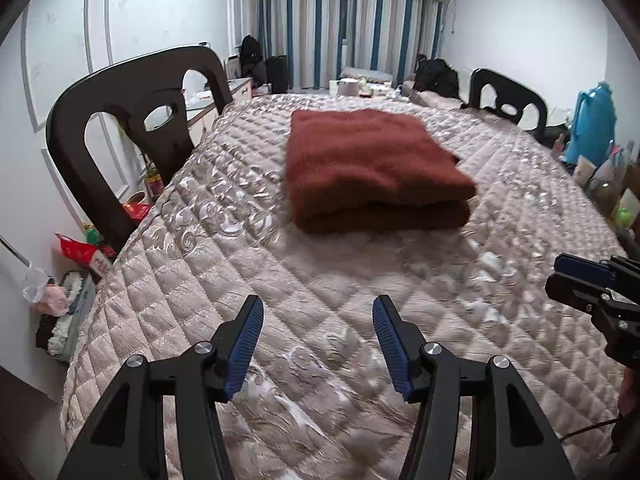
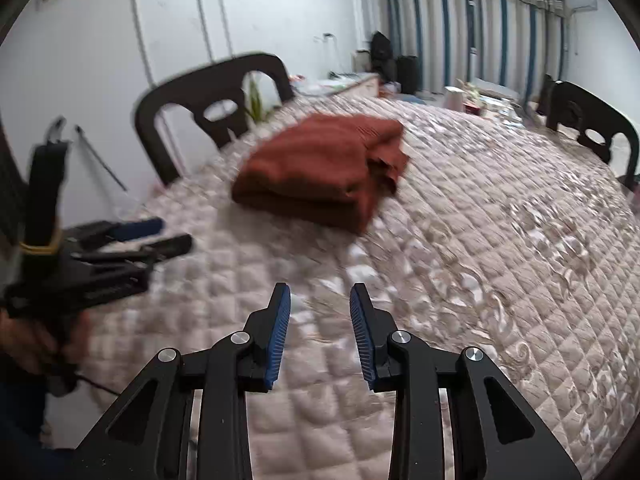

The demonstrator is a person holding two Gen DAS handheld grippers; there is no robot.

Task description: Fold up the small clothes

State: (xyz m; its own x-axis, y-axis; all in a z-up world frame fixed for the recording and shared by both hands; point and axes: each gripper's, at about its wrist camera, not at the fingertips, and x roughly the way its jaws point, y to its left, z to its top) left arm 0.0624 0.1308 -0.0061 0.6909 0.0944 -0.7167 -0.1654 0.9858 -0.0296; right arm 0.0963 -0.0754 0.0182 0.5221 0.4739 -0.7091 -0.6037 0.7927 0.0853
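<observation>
Bare quilted surface [image 1: 240, 280] spreads wide around both tools. The folded rust-red garment [image 1: 372, 168] lies well ahead of the left gripper [image 1: 318, 344] and right gripper [image 2: 320, 332], whose jaws stand apart, empty.

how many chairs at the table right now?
2. One dark chair stands at the table's left edge, beside the folded red cloth. The other chair is at the far right corner. More may be hidden outside both views.
</observation>
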